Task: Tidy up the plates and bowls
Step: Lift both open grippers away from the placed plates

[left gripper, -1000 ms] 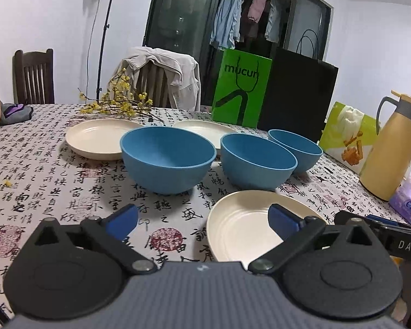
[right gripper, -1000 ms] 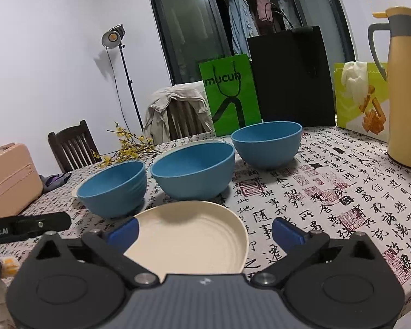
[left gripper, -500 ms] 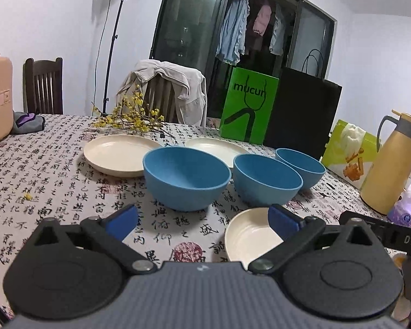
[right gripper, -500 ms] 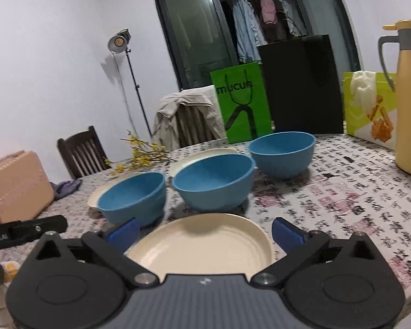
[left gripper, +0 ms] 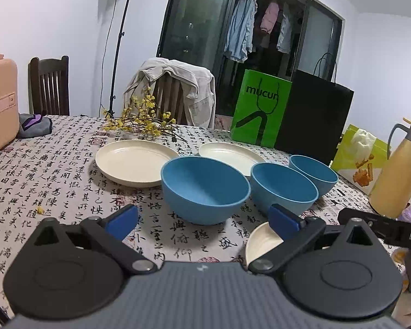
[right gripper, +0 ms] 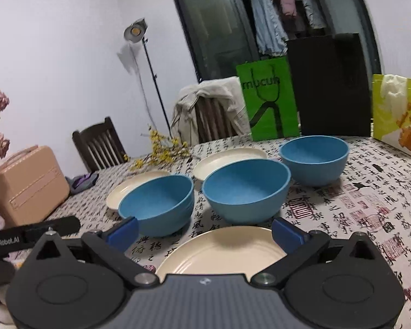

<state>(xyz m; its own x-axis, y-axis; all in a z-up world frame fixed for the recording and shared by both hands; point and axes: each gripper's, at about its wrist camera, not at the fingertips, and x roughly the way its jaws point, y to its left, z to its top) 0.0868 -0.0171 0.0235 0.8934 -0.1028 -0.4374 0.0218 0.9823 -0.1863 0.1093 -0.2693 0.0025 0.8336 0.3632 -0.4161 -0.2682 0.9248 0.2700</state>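
Observation:
Three blue bowls stand in a row on the patterned tablecloth: a left bowl (left gripper: pixel 205 189) (right gripper: pixel 157 205), a middle bowl (left gripper: pixel 283 187) (right gripper: pixel 246 189) and a far right bowl (left gripper: pixel 313 174) (right gripper: pixel 313 159). Behind them lie two cream plates (left gripper: pixel 135 161) (left gripper: pixel 231 155). A third cream plate (right gripper: pixel 222 252) (left gripper: pixel 260 242) lies nearest, in front of the bowls. My left gripper (left gripper: pixel 202 219) is open above the cloth, short of the left bowl. My right gripper (right gripper: pixel 205 231) is open, its fingers on either side of the near plate's far rim.
A yellow flower branch (left gripper: pixel 142 120) lies behind the plates. Green (left gripper: pixel 260 109) and black (left gripper: pixel 315 118) paper bags stand at the back, a yellow thermos (left gripper: pixel 397 170) at the right, a pink case (right gripper: pixel 27 183) at the left. Chairs stand beyond the table.
Both grippers have pulled back and risen, so the bowls and plates look smaller and farther. The near plate has slid toward the bottom of both views. Nothing on the table moved.

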